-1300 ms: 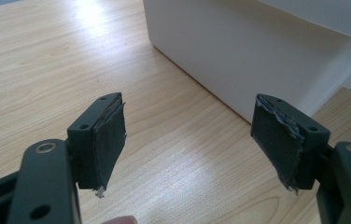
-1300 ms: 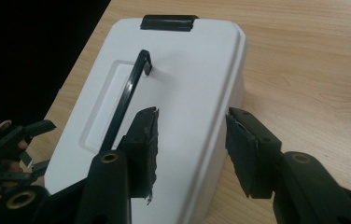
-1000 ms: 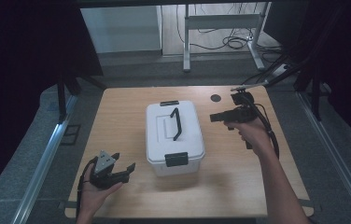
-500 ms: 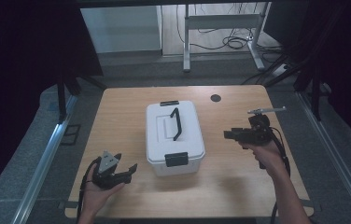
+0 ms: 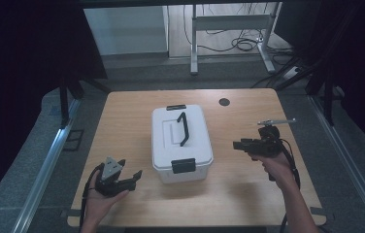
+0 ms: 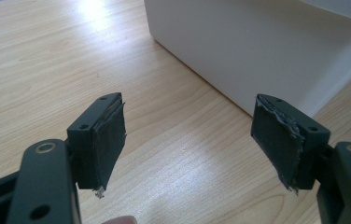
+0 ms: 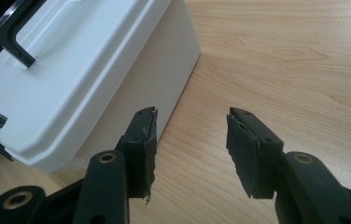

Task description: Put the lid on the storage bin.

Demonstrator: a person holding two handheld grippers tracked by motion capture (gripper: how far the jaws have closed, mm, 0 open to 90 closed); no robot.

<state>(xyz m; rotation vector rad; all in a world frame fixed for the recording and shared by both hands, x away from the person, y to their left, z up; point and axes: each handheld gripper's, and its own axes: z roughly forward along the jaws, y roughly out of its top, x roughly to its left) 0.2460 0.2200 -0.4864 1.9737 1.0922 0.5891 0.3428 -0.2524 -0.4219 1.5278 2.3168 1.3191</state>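
The table (image 5: pixel 122 121) is pale wood with fine straight grain and a smooth, faintly sheeny face that catches a light patch near its far edge in the left gripper view. The box (image 5: pixel 180 145) looks like white plastic, smooth and matt, with a glossy black plastic handle (image 5: pixel 183 128) and latch (image 5: pixel 183 165). The left gripper (image 6: pixel 188 140) and right gripper (image 7: pixel 191 149) are matt black, their pads (image 6: pixel 109 140) rough and frayed at the edges.
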